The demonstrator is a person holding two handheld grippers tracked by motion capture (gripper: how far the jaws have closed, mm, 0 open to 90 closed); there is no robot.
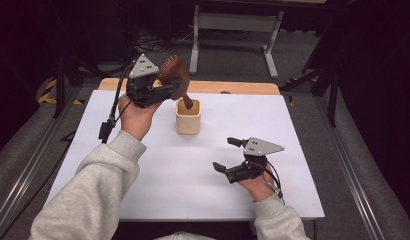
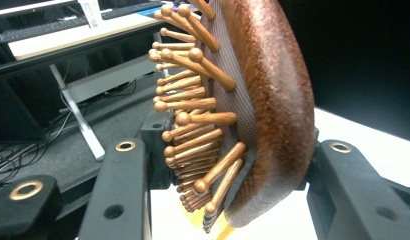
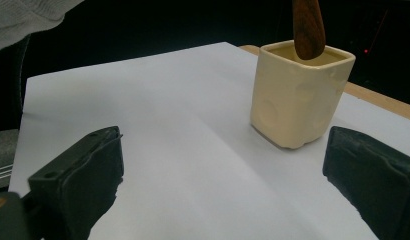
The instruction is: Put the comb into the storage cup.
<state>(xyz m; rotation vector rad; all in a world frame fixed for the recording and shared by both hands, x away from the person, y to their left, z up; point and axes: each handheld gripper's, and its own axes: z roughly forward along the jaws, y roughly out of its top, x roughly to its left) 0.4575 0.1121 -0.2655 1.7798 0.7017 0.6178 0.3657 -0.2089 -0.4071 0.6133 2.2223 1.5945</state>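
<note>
The wooden hairbrush (image 1: 175, 75) hangs handle-down over the cream square cup (image 1: 188, 117), its handle tip at the cup's mouth; the left gripper (image 1: 165, 90) pinches the brush head between its jaws, pins facing left in its own view; the right gripper (image 1: 227, 155) rests spread wide on the white table (image 1: 168, 180), near the cup.

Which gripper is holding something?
The left gripper: its fingers clamp the wooden hairbrush by the head, handle in the cup. The right gripper is open, empty.
</note>
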